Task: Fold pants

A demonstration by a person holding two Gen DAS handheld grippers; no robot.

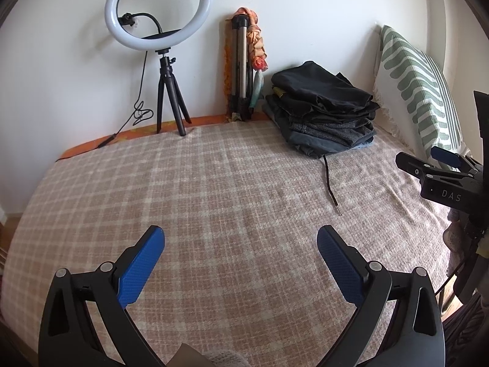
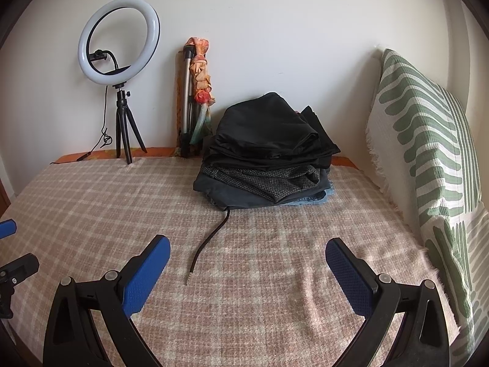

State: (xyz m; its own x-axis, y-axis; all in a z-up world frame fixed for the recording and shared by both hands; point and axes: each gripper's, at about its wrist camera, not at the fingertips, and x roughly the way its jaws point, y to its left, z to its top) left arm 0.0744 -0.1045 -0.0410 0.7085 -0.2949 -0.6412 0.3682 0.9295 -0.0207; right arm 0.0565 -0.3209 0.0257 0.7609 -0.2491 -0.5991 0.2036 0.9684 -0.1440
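A stack of folded dark pants (image 1: pixel 324 113) (image 2: pixel 266 159) rests at the back of the bed by the wall, black pairs on top, a checked grey pair below. A black drawstring (image 1: pixel 330 183) (image 2: pixel 211 238) trails from the stack toward me. My left gripper (image 1: pixel 241 257) hovers open over the bare plaid bedspread (image 1: pixel 198 189), well short of the stack. My right gripper (image 2: pixel 247 263) is open too, nothing between its blue pads, with the drawstring tip just inside its left finger. The right gripper's side (image 1: pixel 440 177) shows at the right edge of the left wrist view.
A ring light on a small tripod (image 1: pixel 159 30) (image 2: pixel 119 42) stands at the bed's back left. A folded tripod with an orange scarf (image 1: pixel 247 61) (image 2: pixel 195 91) leans on the wall. A green-and-white striped pillow (image 1: pixel 418 88) (image 2: pixel 428 140) lines the right side.
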